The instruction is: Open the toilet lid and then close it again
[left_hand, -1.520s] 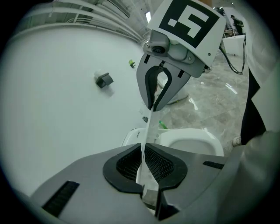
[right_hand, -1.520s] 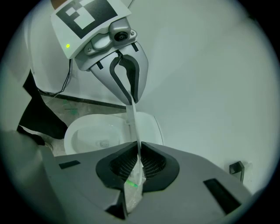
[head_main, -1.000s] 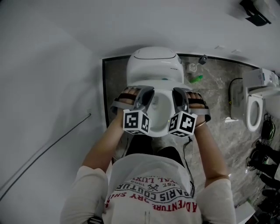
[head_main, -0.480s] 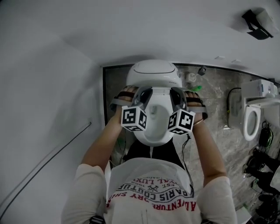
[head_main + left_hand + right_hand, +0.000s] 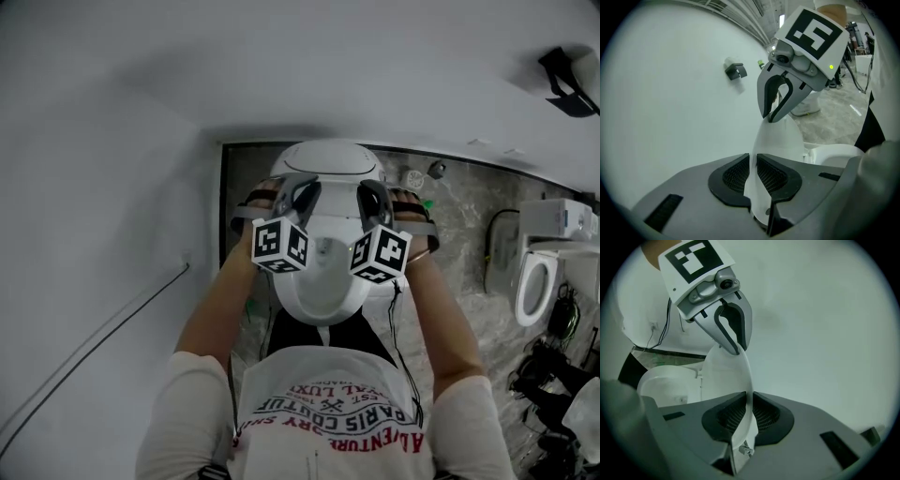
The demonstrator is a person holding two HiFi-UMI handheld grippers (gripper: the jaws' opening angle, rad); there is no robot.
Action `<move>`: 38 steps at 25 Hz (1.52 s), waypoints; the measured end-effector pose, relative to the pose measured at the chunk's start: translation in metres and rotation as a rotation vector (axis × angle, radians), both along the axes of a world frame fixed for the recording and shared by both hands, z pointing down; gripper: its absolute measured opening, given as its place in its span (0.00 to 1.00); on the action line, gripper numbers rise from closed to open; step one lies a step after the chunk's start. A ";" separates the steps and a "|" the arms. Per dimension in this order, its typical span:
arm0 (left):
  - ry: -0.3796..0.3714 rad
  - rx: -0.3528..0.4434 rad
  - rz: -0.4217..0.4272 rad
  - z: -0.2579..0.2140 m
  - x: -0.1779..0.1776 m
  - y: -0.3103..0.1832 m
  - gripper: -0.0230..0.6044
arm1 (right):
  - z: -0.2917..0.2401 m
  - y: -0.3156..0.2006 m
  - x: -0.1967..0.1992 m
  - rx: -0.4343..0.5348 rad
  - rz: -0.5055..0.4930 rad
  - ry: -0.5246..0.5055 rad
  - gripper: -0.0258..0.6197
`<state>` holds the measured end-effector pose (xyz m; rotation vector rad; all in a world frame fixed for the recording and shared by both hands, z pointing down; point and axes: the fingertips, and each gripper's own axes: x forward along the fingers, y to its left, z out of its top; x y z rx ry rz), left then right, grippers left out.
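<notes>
The white toilet lid stands raised over the bowl, held by its two side edges. My left gripper grips the left edge. In the left gripper view the lid fills the gap between the pads; these jaws have just been opening a little with the lid's edge still between them. My right gripper is shut on the right edge, and the lid runs up between its pads. Each gripper view shows the other gripper at the lid's far edge. The seat lies below the lid. The tank is just behind.
White walls close in on the left and behind the toilet. A second toilet stands on the marble floor at the right, with cables and gear beside it. A green bottle lies by the tank. A cable runs along the left wall.
Both grippers have moved toward the tank with the lid between them. The lid now hides the bowl opening that showed a second ago.
</notes>
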<state>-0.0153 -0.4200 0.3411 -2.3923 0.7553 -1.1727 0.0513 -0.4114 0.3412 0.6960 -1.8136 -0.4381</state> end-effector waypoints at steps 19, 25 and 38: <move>0.064 -0.035 -0.119 0.008 0.001 -0.042 0.15 | 0.008 -0.040 0.004 -0.035 -0.011 -0.130 0.09; 0.200 -0.096 -0.152 -0.018 -0.005 -0.028 0.19 | -0.010 -0.026 0.006 -0.162 0.076 -0.237 0.09; 0.931 -0.156 -0.373 -0.157 -0.035 0.030 0.05 | -0.147 0.039 0.006 0.036 0.428 -0.722 0.09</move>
